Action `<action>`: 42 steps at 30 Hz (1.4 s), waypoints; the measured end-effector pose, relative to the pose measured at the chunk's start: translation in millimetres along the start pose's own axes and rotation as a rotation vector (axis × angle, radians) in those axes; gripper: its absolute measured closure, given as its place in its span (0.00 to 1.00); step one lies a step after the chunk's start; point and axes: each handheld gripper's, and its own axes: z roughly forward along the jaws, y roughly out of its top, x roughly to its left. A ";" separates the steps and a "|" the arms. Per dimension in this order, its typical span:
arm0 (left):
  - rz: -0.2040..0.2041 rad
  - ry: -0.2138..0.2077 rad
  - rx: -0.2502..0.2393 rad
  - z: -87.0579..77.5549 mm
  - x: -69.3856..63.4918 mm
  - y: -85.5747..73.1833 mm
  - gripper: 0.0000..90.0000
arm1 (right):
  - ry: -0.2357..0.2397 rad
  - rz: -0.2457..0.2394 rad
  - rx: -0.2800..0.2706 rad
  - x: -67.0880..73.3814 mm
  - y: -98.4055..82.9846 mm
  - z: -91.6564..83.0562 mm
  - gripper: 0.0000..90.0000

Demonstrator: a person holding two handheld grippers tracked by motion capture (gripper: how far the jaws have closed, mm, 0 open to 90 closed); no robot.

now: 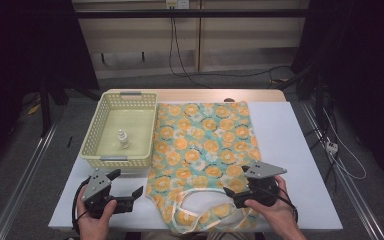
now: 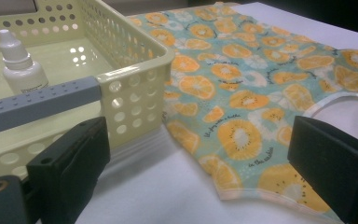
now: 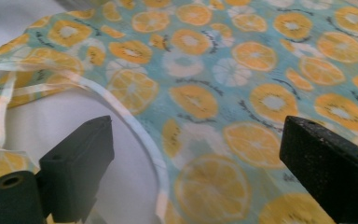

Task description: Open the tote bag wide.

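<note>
A sleeveless garment (image 1: 205,135) printed with orange slices on teal lies flat on the white table cover (image 1: 292,155), its white-trimmed neck opening (image 1: 206,206) toward the near edge. My right gripper (image 1: 235,181) hovers open over the garment's near right part; in the right gripper view the right gripper (image 3: 200,149) has its jaws wide apart above the trim (image 3: 135,126) and fabric (image 3: 223,70). My left gripper (image 1: 128,183) stands open on the bare cover, left of the garment's near left corner (image 2: 242,140). The left gripper (image 2: 200,161) holds nothing.
A pale yellow perforated basket (image 1: 92,135) sits at the table's left beside the garment, with a small white dropper bottle (image 1: 124,138) standing inside. The basket (image 2: 135,65) and bottle (image 2: 21,67) are close ahead of the left gripper. Cables lie on the floor beyond the table.
</note>
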 end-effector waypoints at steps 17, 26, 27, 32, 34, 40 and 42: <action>0.012 -0.012 0.023 3.6 -1.3 0.3 0.06 | 0.221 -0.098 0.102 47.0 12.5 8.2 0.22; 0.010 -0.007 0.025 4.6 0.0 0.3 0.06 | 0.316 -0.158 0.166 59.3 6.3 21.7 0.37; 0.012 -0.007 0.030 4.7 0.3 0.3 0.06 | 0.320 -0.162 0.187 58.0 2.1 29.5 0.38; 0.026 -0.014 0.034 4.8 -1.6 0.0 0.06 | 0.311 -0.171 0.225 55.9 -7.1 41.0 0.57; 0.024 -0.013 0.034 4.9 -1.6 -0.2 0.06 | 0.316 -0.173 0.228 53.6 -5.8 40.7 0.70; 0.024 -0.011 0.035 4.7 -1.0 -0.3 0.06 | 0.294 -0.215 0.235 56.8 -5.0 39.7 0.99; 0.027 -0.010 0.035 4.8 -0.9 -0.2 0.06 | 0.288 -0.209 0.238 56.6 -4.5 40.2 1.00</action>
